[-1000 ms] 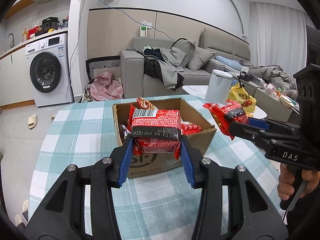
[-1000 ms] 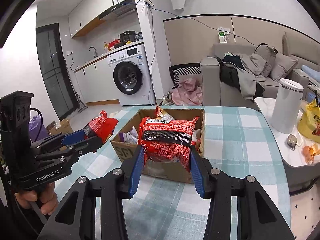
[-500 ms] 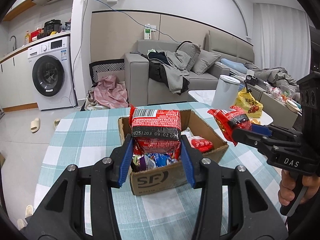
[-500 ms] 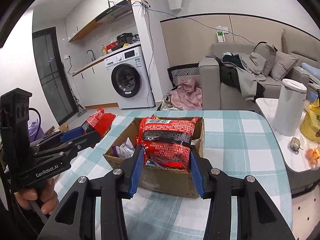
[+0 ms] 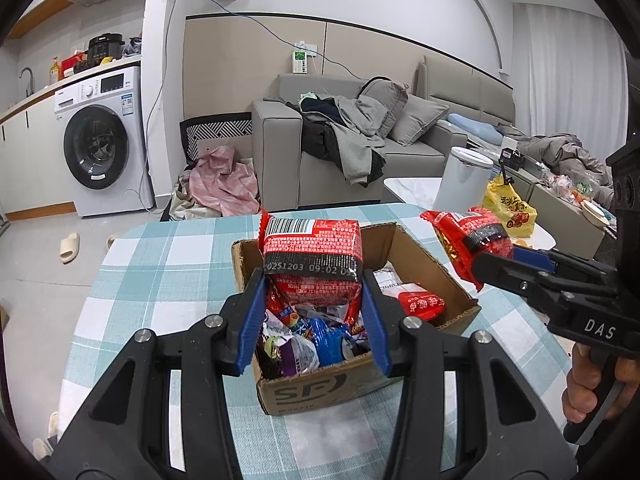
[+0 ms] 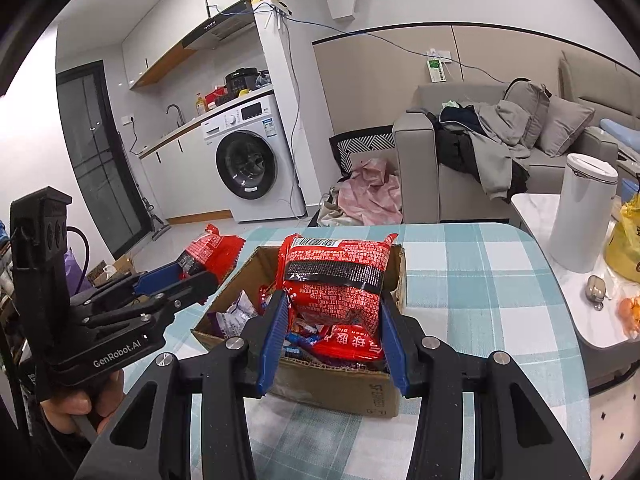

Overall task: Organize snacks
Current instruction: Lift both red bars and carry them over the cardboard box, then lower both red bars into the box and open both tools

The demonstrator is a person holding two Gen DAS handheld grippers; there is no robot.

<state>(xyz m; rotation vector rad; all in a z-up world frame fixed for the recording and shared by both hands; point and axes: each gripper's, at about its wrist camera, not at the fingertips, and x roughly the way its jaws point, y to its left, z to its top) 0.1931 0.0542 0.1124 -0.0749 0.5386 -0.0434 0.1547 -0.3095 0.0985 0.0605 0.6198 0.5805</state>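
Note:
An open cardboard box (image 5: 320,384) full of snack packets stands on a teal checked table (image 5: 160,264); it also shows in the right wrist view (image 6: 340,388). My left gripper (image 5: 314,304) is shut on a red snack packet (image 5: 314,256), held above the box's near left side. My right gripper (image 6: 332,320) is shut on a second red snack packet (image 6: 340,276), held over the box. Each gripper shows in the other's view, the right one (image 5: 480,258) beside the box and the left one (image 6: 200,272) left of it.
A white canister (image 6: 582,212) and a yellow bag (image 5: 508,212) stand on a side table to the right. A grey sofa (image 5: 360,152) with clothes and a washing machine (image 5: 100,148) lie beyond the table.
Both grippers have risen and drawn back from the box with their red packets. The box interior now shows below them.

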